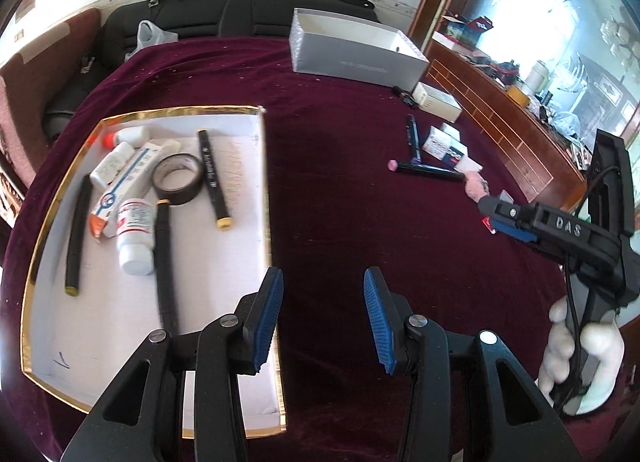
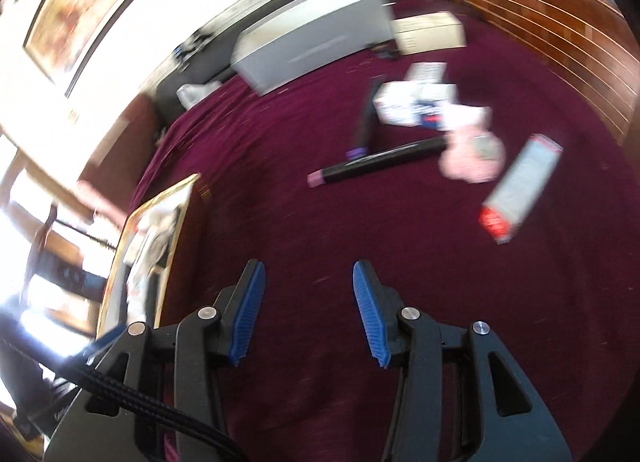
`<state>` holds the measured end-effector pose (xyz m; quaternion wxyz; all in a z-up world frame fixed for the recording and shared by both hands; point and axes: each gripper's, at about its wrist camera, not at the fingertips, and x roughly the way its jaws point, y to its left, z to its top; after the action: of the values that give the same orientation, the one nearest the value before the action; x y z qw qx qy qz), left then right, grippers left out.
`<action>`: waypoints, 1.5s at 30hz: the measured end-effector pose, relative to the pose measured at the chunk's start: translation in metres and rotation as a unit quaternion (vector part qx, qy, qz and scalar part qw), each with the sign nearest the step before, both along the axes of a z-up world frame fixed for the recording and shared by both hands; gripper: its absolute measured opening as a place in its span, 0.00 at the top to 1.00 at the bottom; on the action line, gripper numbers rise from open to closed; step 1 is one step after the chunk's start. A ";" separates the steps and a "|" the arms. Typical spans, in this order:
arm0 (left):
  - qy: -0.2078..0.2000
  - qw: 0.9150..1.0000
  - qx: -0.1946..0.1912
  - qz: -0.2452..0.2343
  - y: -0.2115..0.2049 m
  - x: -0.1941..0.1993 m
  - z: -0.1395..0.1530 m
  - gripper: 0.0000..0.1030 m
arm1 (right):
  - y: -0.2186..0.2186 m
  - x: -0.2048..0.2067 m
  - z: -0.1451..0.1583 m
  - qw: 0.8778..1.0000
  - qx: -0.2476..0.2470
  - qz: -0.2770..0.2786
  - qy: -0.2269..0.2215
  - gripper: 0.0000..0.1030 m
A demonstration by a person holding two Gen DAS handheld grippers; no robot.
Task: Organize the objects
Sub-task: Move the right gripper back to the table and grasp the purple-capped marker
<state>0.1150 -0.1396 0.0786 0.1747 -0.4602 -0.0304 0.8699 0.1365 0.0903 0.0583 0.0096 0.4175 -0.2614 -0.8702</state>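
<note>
A gold-edged white tray (image 1: 60, 198) on the maroon cloth holds several markers, bottles, a tube box and a roll of black tape (image 1: 178, 179). My left gripper (image 1: 323, 318) is open and empty, over the tray's right edge. Loose on the cloth to the right lie a pink-capped black marker (image 1: 426, 169) (image 2: 376, 162), a purple-capped marker (image 1: 413, 138) (image 2: 363, 122), small white boxes (image 1: 444, 144) (image 2: 416, 102), a pink object (image 1: 476, 186) (image 2: 472, 156) and a grey and red box (image 2: 520, 190). My right gripper (image 2: 308, 314) is open and empty, short of these; it also shows in the left wrist view (image 1: 508, 218).
A large grey open box (image 1: 352, 48) (image 2: 312, 42) and a small white carton (image 1: 438, 100) (image 2: 428, 32) stand at the far edge. A wooden cabinet (image 1: 500, 118) runs along the right. A dark sofa (image 1: 180, 22) is behind the table. The right wrist view is blurred.
</note>
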 end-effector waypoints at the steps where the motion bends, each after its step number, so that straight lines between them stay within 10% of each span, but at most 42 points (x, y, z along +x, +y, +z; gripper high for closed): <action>1: 0.002 1.000 -0.004 -0.005 0.006 0.000 0.000 0.61 | 0.010 0.000 0.000 1.000 -0.001 -0.011 0.001 0.57; 10: -0.012 1.000 -0.010 -0.020 0.033 -0.010 -0.013 0.61 | 0.092 -0.021 0.009 0.995 -0.008 -0.097 0.027 0.56; 17: -0.034 0.999 -0.013 -0.017 0.039 -0.019 -0.028 0.61 | 0.082 -0.061 0.001 0.998 -0.032 -0.036 0.031 0.53; 25: -0.033 0.999 -0.009 -0.017 0.034 -0.018 -0.028 0.61 | 0.049 -0.132 -0.025 0.999 0.046 0.010 -0.023 0.54; 34: -0.044 0.999 0.001 -0.014 0.029 -0.024 -0.033 0.61 | -0.001 -0.114 -0.058 0.978 -0.126 0.151 -0.075 0.53; 45: -0.051 0.999 0.008 -0.014 0.028 -0.026 -0.036 0.61 | 0.024 -0.129 -0.034 0.996 0.067 0.016 -0.057 0.53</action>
<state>0.0892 -0.1118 0.0427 0.1884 -0.5026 -0.0396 0.8428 0.0078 0.1142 0.0244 -0.0187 0.4701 -0.1962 -0.8603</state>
